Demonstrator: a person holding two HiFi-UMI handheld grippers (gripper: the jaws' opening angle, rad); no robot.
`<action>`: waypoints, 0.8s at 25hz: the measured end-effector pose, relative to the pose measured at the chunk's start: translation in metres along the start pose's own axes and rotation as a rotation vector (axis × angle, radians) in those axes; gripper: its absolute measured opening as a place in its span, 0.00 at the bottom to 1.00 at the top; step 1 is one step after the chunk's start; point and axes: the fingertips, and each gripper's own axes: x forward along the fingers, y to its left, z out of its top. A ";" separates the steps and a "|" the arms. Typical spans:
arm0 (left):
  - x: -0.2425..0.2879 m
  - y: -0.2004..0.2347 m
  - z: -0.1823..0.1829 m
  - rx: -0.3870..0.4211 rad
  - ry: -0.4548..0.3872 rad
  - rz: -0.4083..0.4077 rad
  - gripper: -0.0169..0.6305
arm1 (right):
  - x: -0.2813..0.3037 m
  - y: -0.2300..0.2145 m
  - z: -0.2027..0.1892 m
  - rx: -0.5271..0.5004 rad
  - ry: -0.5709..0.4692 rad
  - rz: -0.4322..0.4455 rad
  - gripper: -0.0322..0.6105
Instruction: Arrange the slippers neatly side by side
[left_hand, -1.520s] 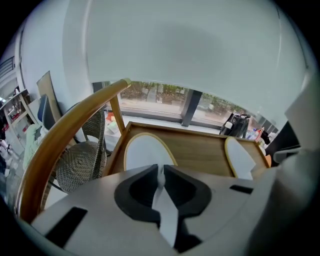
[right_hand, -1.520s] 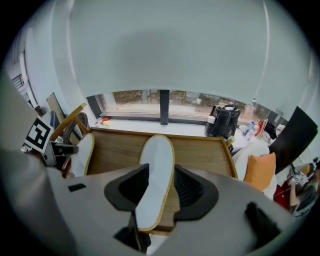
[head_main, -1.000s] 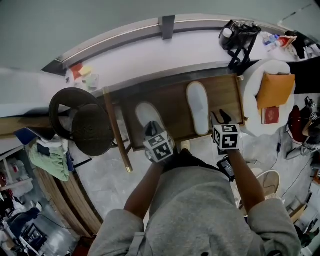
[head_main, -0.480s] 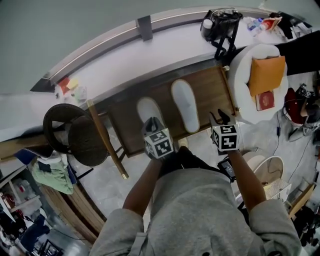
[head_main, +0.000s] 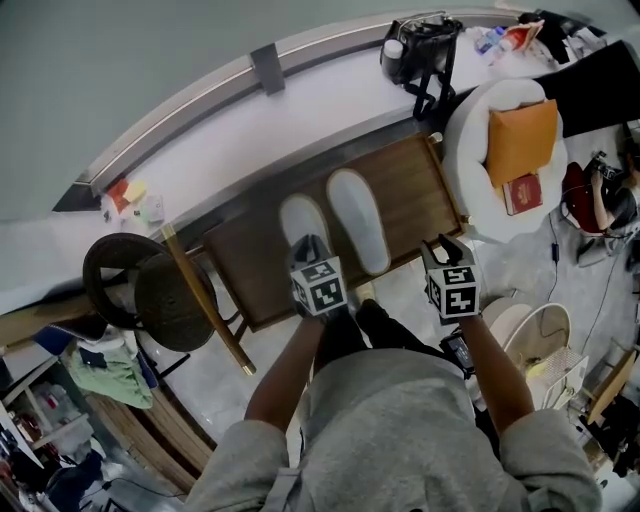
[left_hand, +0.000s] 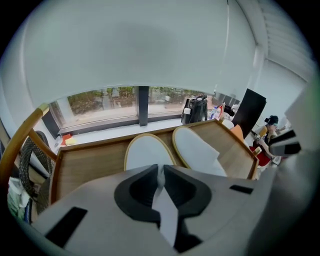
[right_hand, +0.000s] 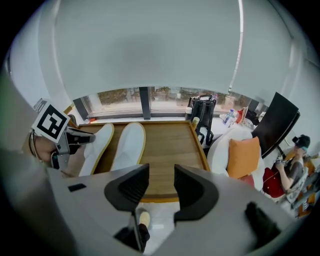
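The wooden worktop (head_main: 415, 185) is carrying two white slippers at its middle, the left slipper (head_main: 300, 222) and the right slipper (head_main: 358, 222), lying nearly parallel, just beside each other. The left tool (left_hand: 160, 172) is pinching the left slipper's heel rim, probably to square the pair. The right tool (right_hand: 161, 186) is hovering spread and empty at the worktop's near right edge. Two tools.

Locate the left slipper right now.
Head view: the left slipper lies centre-left on the wooden tray, close beside the right slipper and roughly parallel to it. Its near end is pinched in the left gripper.
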 end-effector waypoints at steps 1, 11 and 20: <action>0.002 -0.002 0.001 0.005 0.000 -0.004 0.10 | -0.001 -0.003 -0.002 0.001 0.002 -0.004 0.31; 0.016 -0.014 0.005 -0.019 0.020 -0.025 0.10 | -0.007 -0.023 -0.007 0.025 0.011 -0.025 0.31; 0.005 -0.029 0.013 -0.064 -0.035 -0.090 0.32 | -0.010 -0.026 0.000 0.011 -0.019 -0.001 0.31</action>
